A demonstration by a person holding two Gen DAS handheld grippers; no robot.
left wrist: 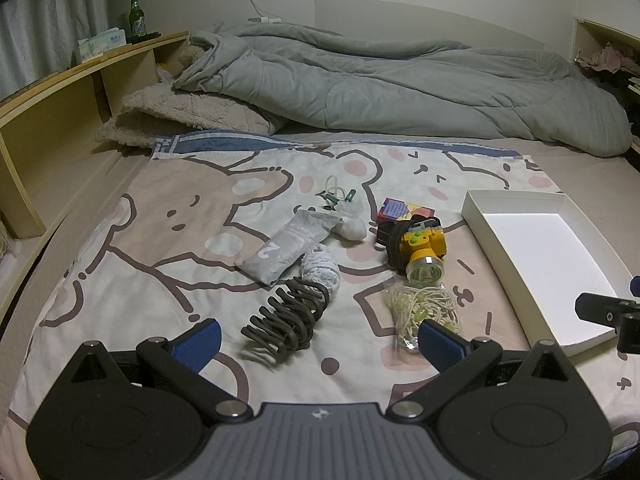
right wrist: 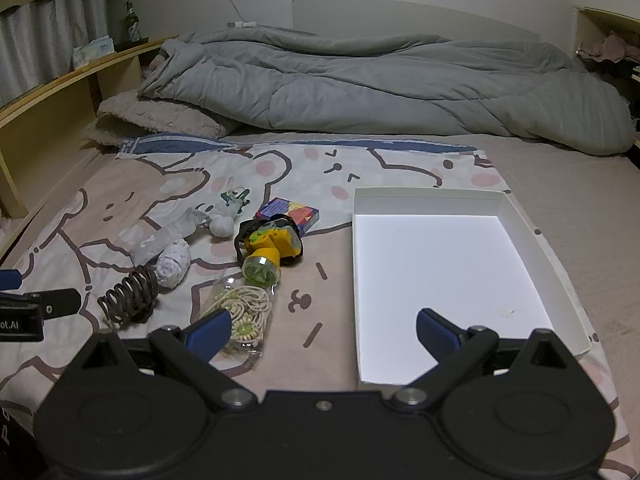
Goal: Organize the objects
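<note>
Left wrist: right gripper (left wrist: 608, 316) mostly cropped.

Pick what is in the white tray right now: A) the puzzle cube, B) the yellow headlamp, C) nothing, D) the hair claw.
C: the tray shows only its bare white floor, while the headlamp, claw and cube lie on the blanket to its left.

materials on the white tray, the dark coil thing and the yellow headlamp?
White tray: looks like matte cardboard, with thin folded walls and sharp creases.
Dark coil: probably plastic or rubber, dull brown with no glint; cannot tell which.
Yellow headlamp: glossy moulded plastic body, clear greenish lens, dark strap.
</note>
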